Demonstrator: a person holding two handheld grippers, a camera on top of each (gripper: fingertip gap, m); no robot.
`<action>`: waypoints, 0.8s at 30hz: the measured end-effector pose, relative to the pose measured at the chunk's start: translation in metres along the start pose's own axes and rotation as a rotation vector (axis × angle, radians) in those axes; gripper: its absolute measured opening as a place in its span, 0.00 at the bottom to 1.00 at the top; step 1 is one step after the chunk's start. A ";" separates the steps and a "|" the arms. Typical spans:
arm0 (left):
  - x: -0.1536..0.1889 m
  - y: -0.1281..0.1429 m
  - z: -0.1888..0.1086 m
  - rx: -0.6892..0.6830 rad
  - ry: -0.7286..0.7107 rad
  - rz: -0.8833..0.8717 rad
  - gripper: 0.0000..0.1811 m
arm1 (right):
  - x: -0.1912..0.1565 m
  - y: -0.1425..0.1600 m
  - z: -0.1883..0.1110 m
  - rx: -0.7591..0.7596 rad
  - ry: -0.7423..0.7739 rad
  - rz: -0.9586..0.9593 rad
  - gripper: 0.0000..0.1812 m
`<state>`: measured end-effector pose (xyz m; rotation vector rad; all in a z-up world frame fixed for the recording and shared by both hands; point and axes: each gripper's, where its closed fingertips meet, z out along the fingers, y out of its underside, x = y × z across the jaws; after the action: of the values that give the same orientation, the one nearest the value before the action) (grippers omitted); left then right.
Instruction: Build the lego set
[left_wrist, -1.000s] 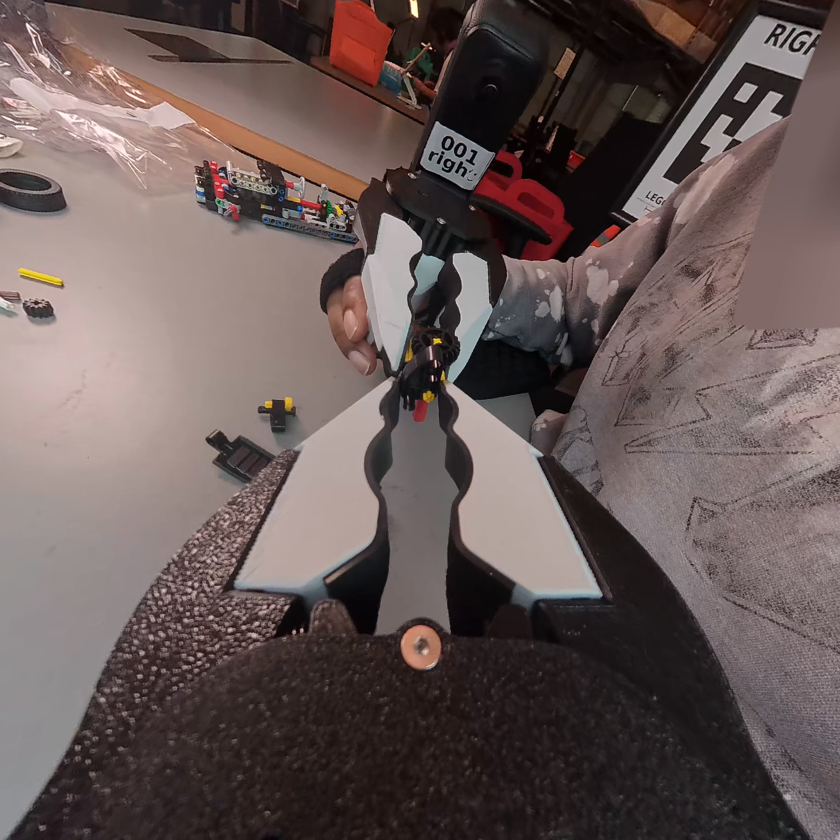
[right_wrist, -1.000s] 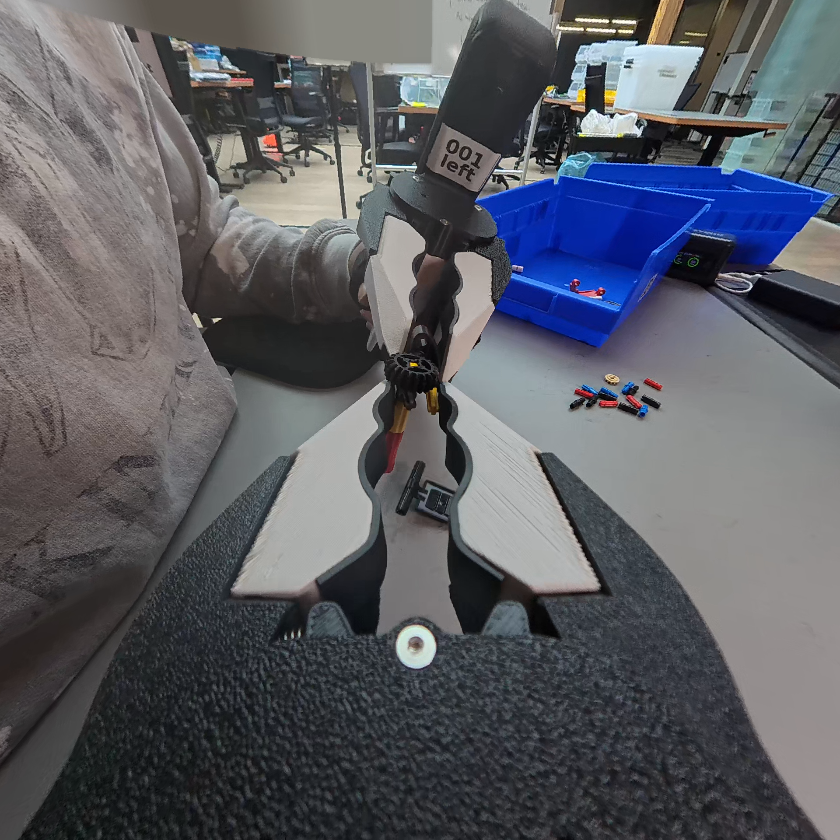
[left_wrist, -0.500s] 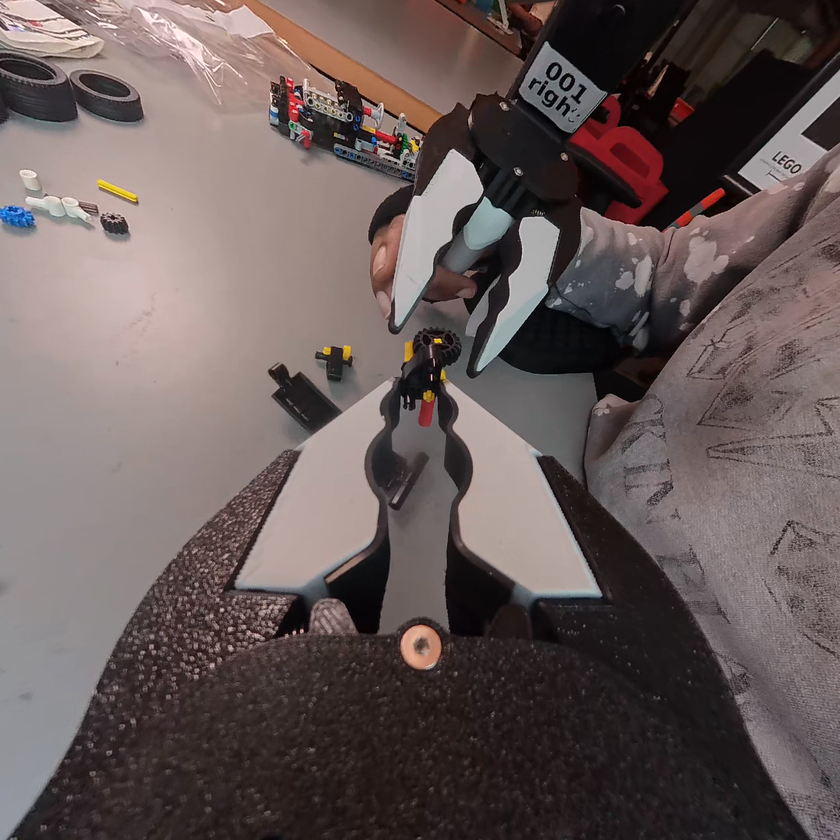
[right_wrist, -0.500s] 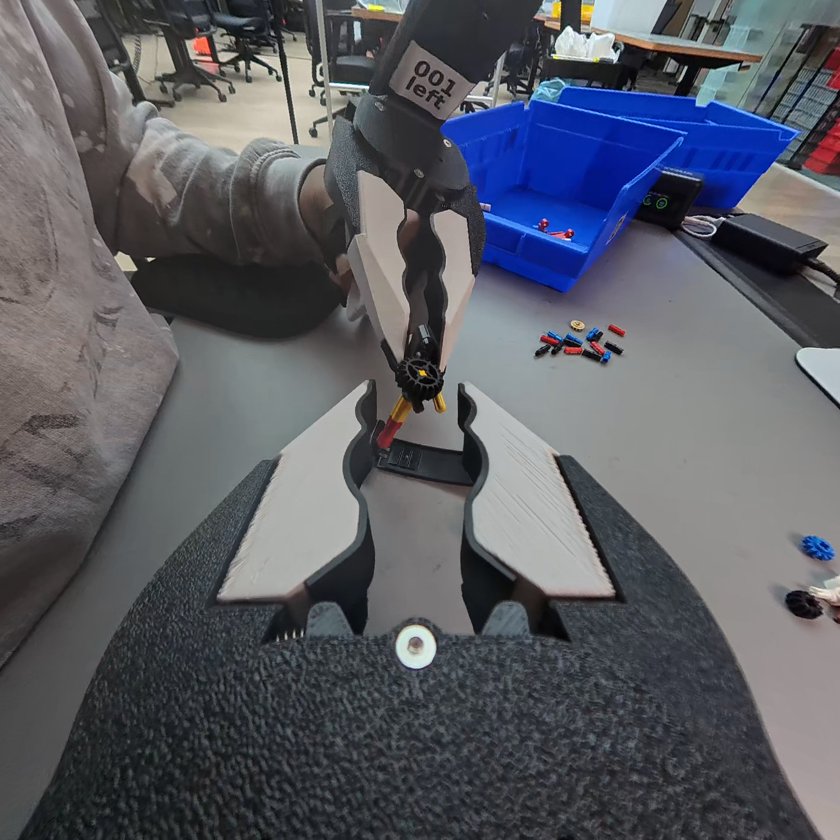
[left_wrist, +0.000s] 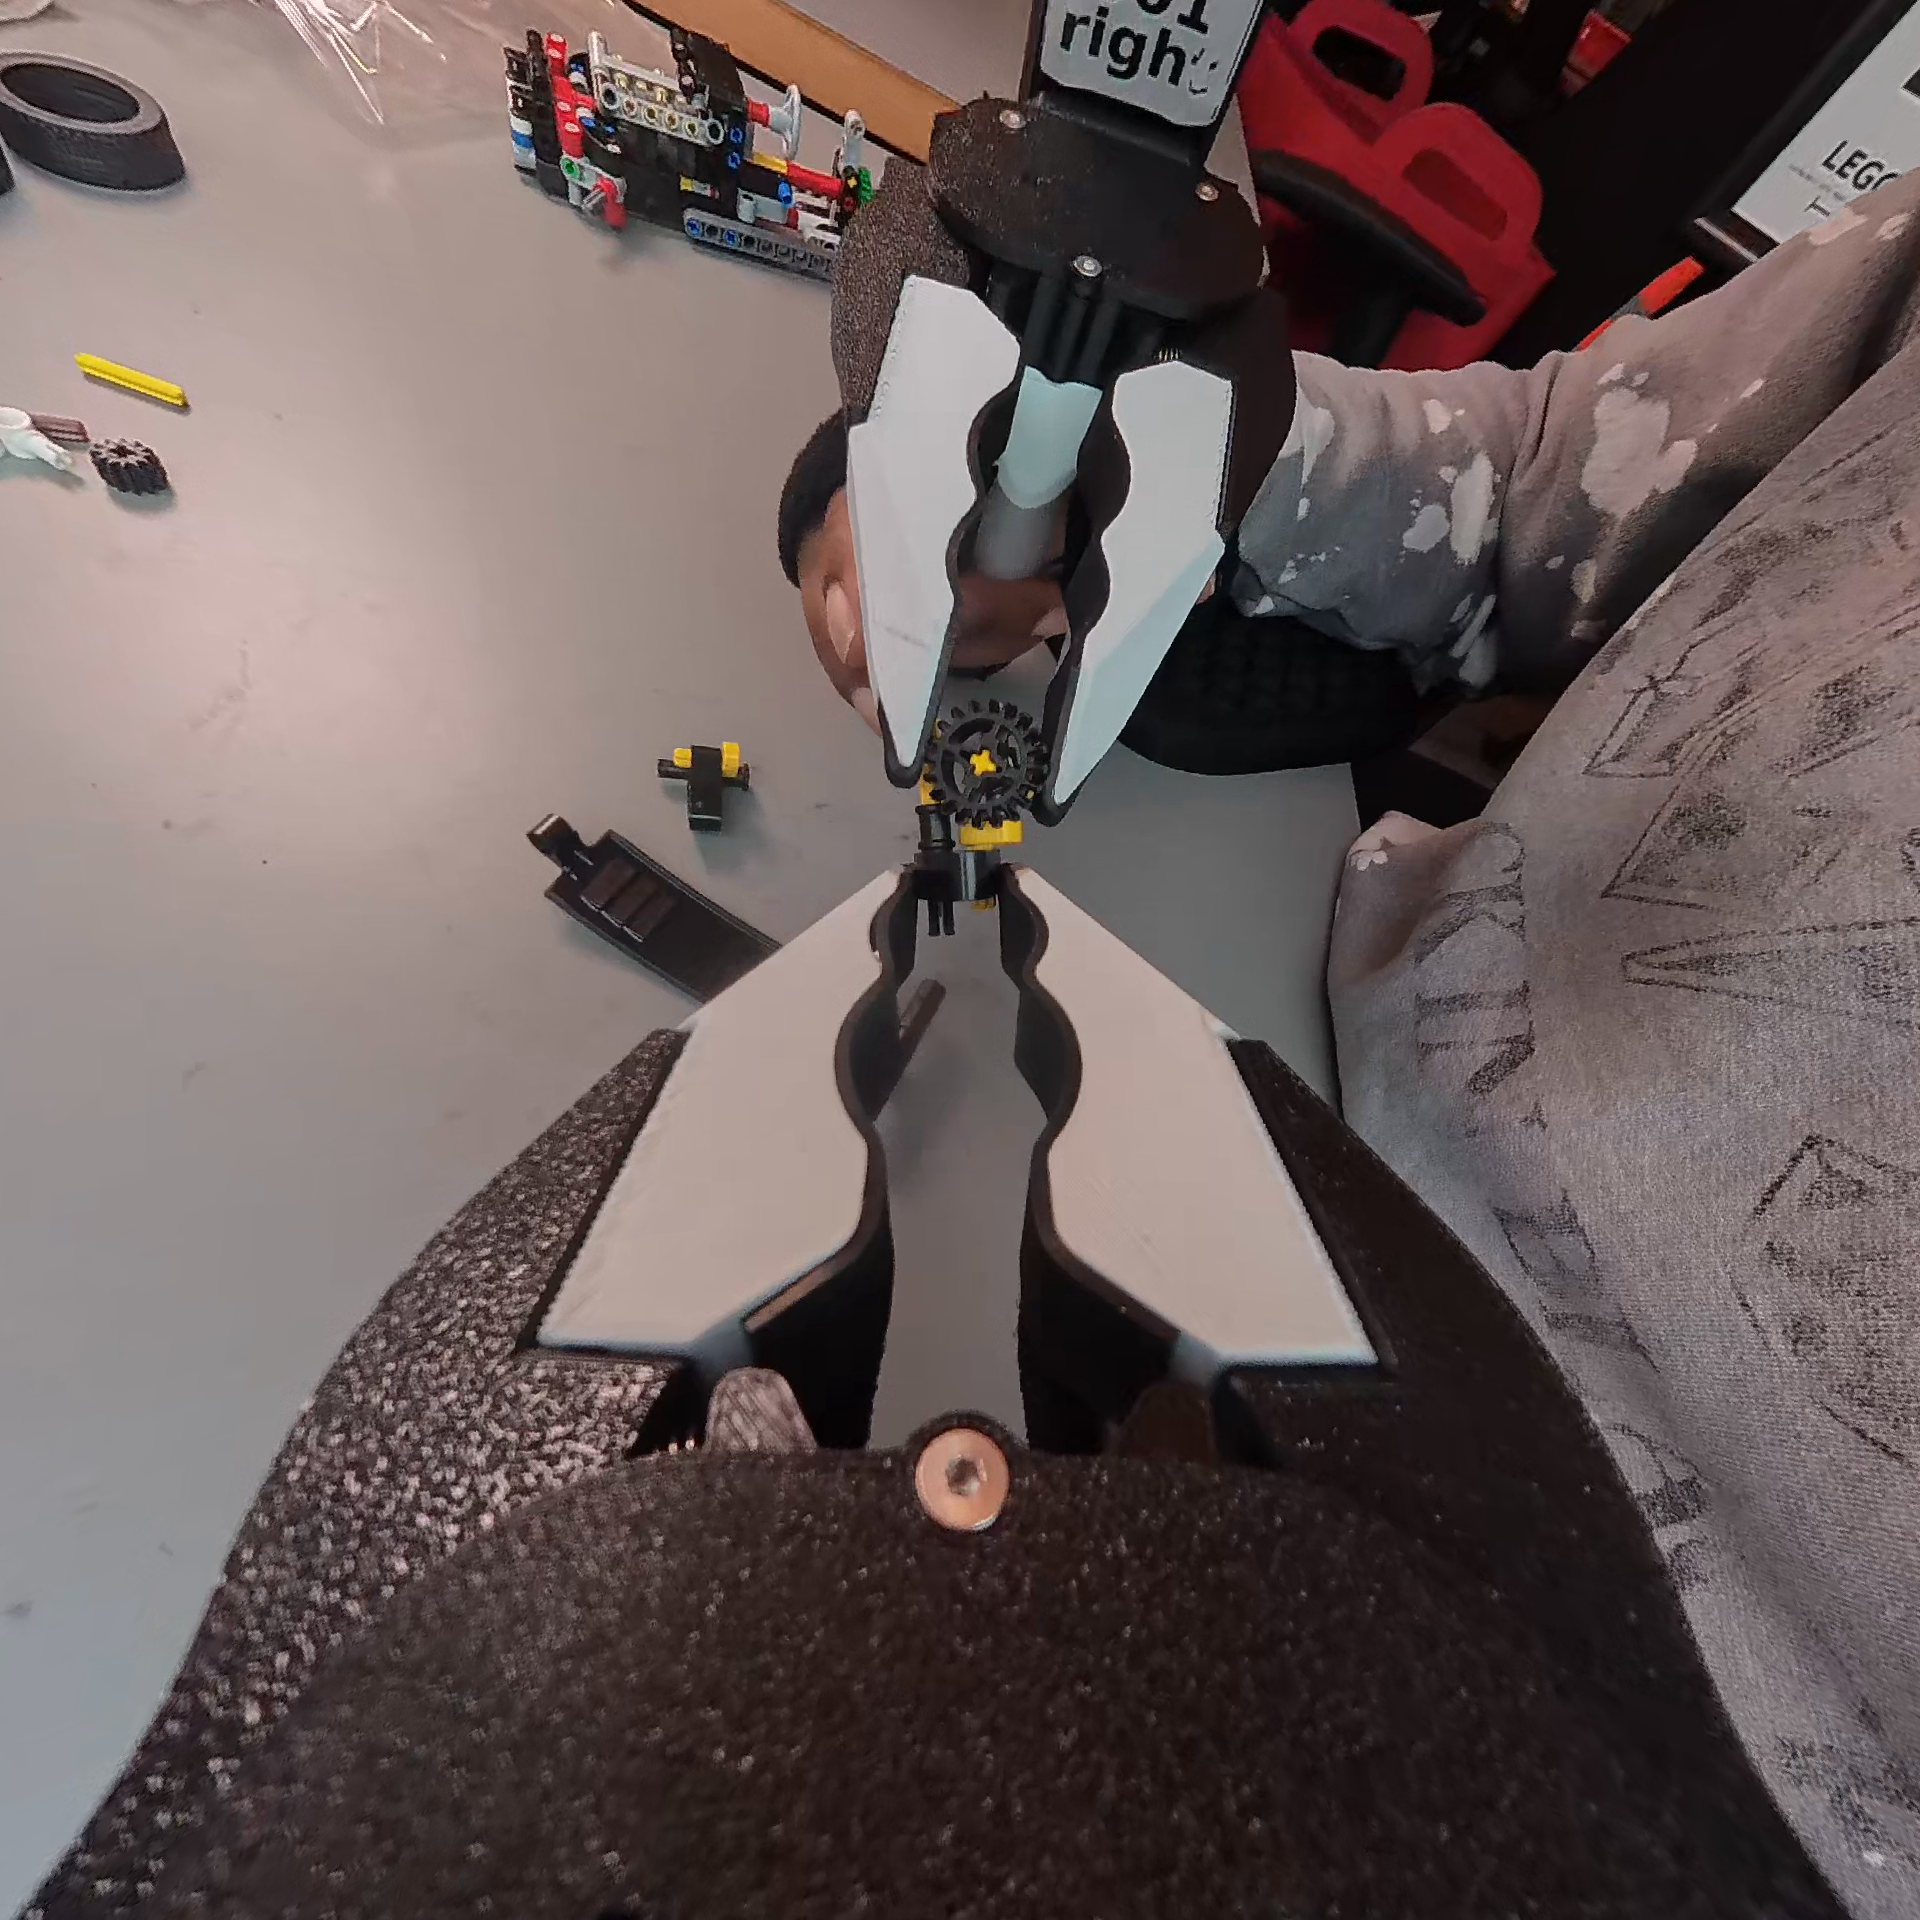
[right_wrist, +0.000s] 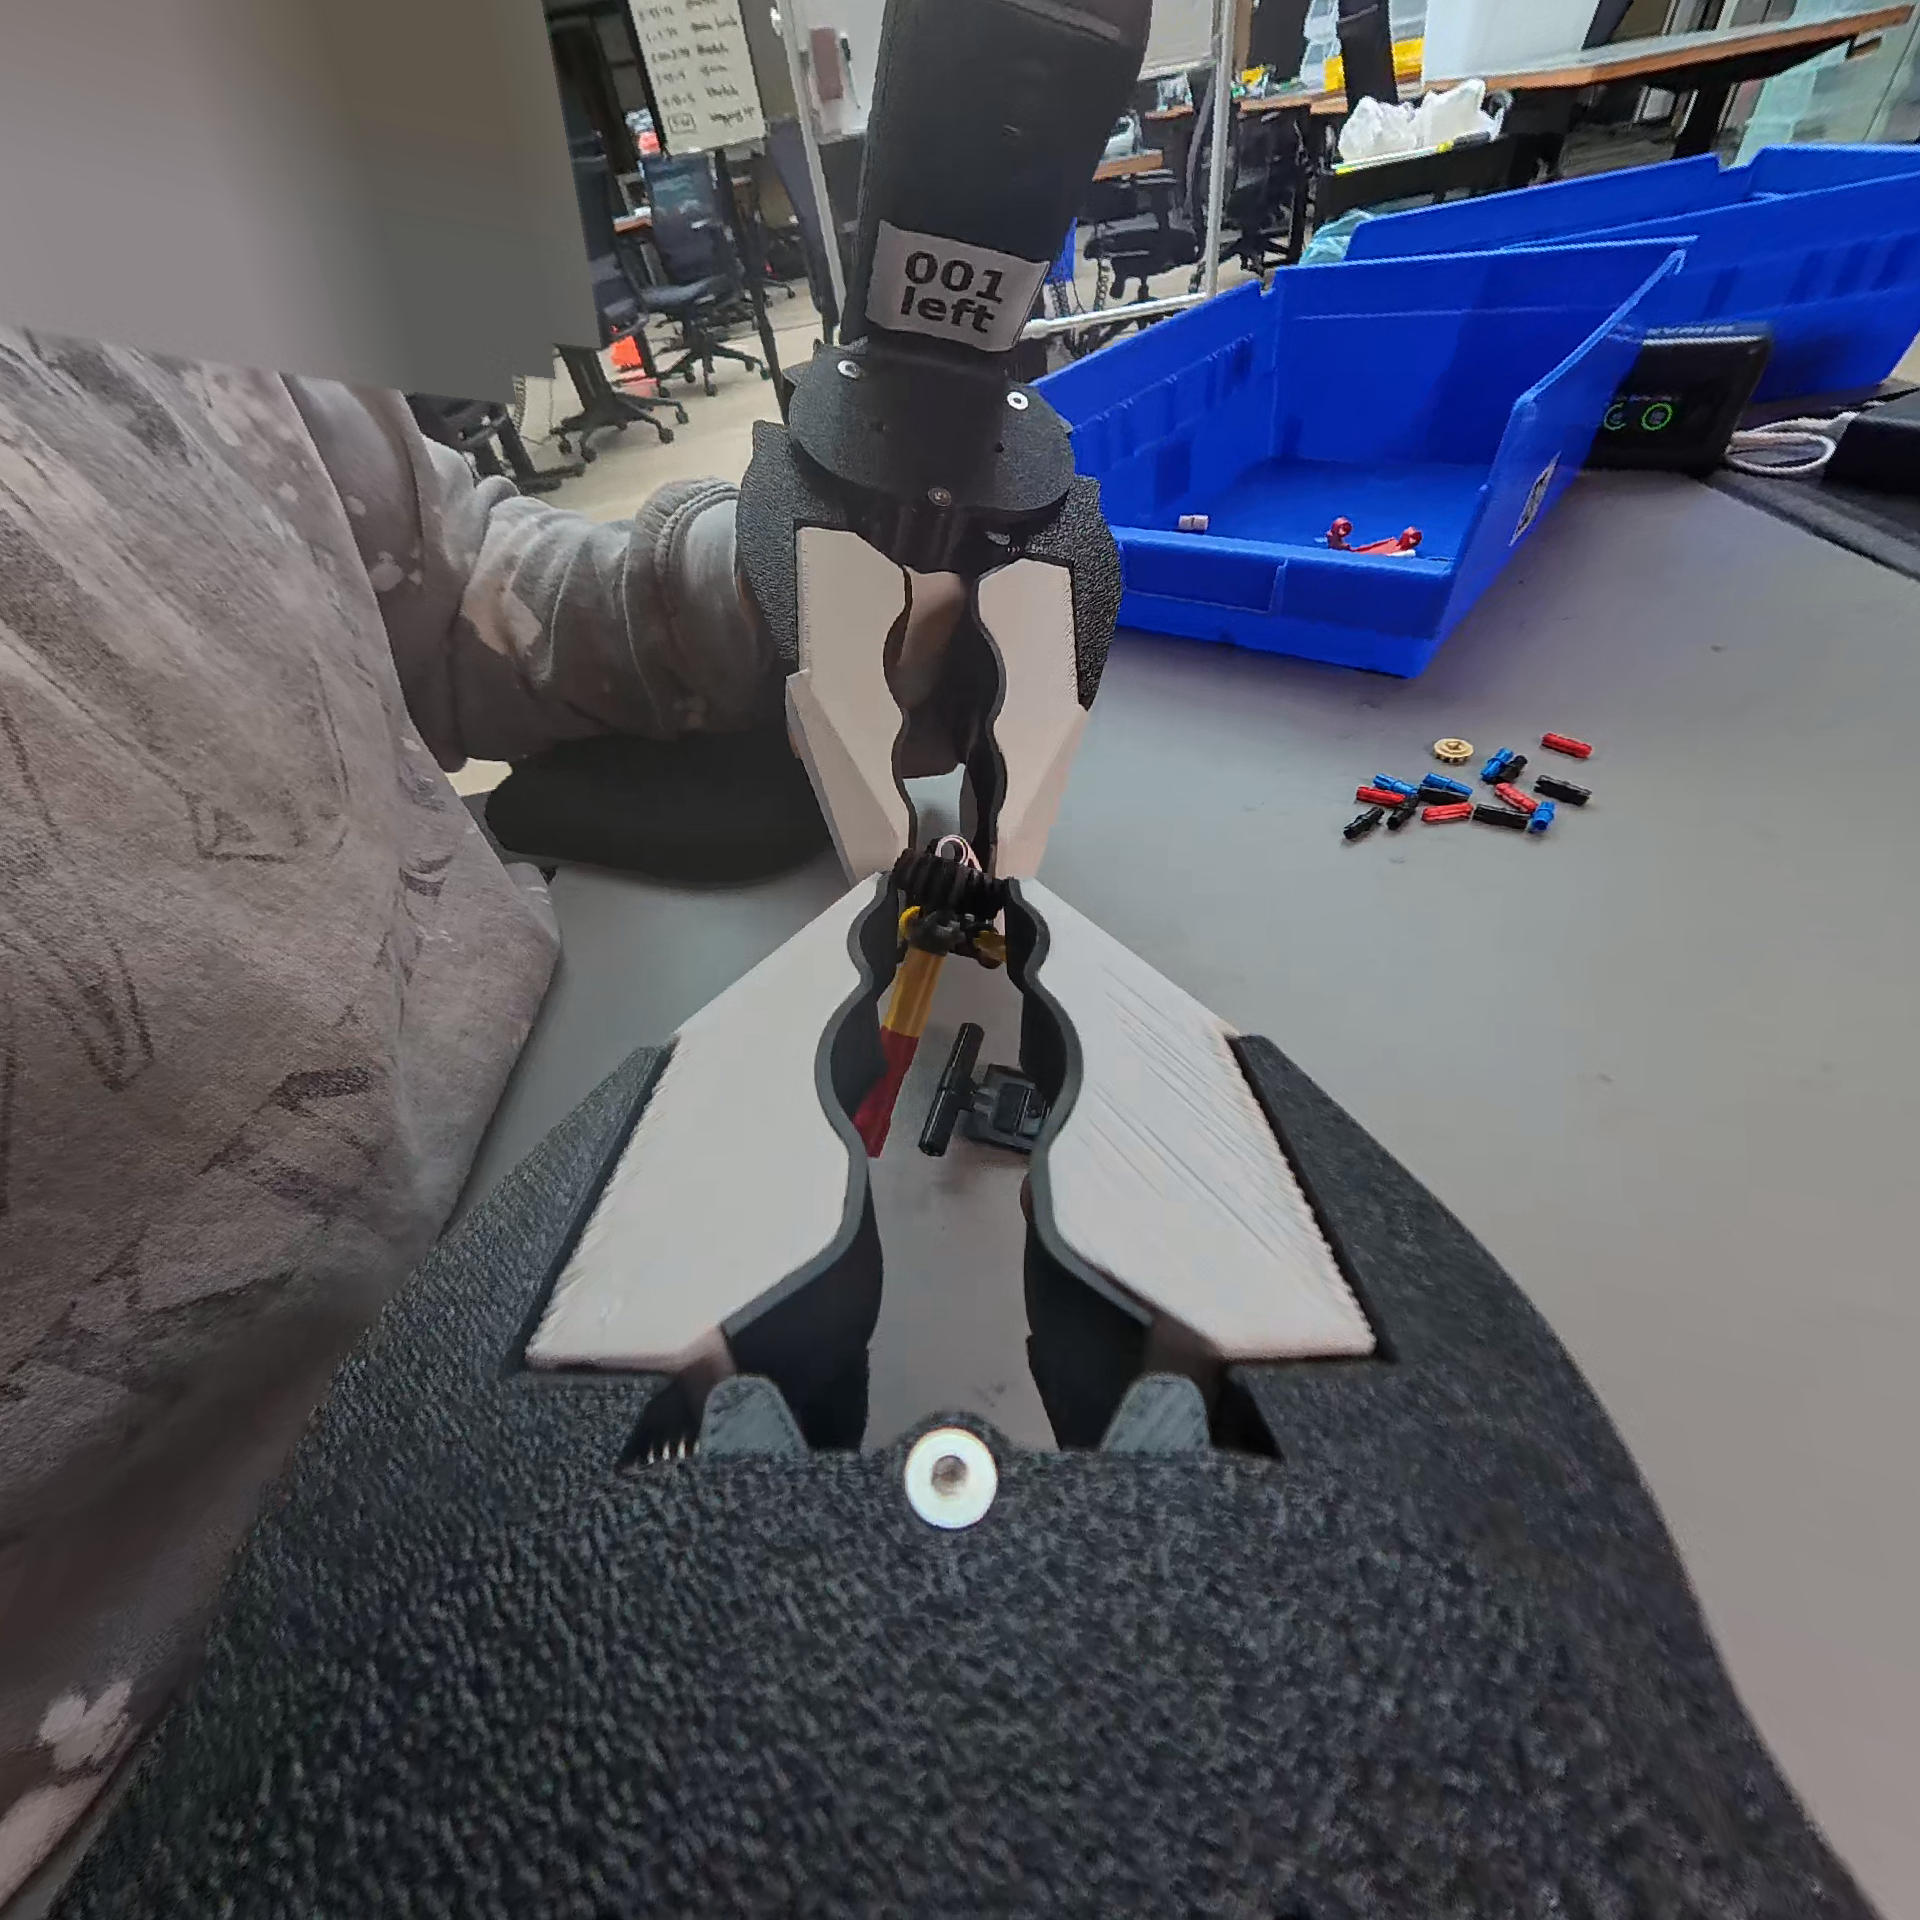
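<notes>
A small lego assembly is held in the air between both grippers: a black gear (left_wrist: 982, 764) on a yellow cross axle, with a black and yellow connector (left_wrist: 961, 868) below it. In the right wrist view the gear (right_wrist: 940, 883) sits at the fingertips and a yellow and red axle (right_wrist: 904, 1013) runs back between the fingers. My left gripper (left_wrist: 958, 883) is shut on the connector end. My right gripper (right_wrist: 945, 885) is shut on the gear; in the left wrist view the right gripper (left_wrist: 982, 784) comes in from above, tip to tip with the left.
On the grey table lie a flat black panel (left_wrist: 644, 914), a small black and yellow piece (left_wrist: 707, 774), a part-built chassis (left_wrist: 665, 145), a tyre (left_wrist: 88, 125) and a yellow axle (left_wrist: 130, 379). Blue bins (right_wrist: 1351, 436) and loose pins (right_wrist: 1465, 790) are on the right. The person's grey top is close by.
Half a second ago my right gripper was open and drawn back from the assembly. It has come in again and shut round the gear. My left gripper kept its hold.
</notes>
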<state>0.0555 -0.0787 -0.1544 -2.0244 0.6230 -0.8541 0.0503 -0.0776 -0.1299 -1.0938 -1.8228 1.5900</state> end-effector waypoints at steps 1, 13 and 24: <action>-0.001 0.000 0.000 -0.002 -0.002 -0.004 0.07 | 0.001 0.000 0.001 0.001 0.002 0.010 0.10; 0.004 -0.008 -0.003 0.071 0.095 -0.114 0.07 | 0.000 0.003 0.005 -0.031 0.017 -0.015 0.19; 0.002 -0.013 -0.005 0.064 -0.001 0.017 0.07 | -0.003 0.001 0.003 -0.022 -0.014 -0.029 0.09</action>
<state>0.0540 -0.0758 -0.1407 -1.9597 0.6038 -0.8528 0.0502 -0.0815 -0.1305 -1.0641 -1.8603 1.5686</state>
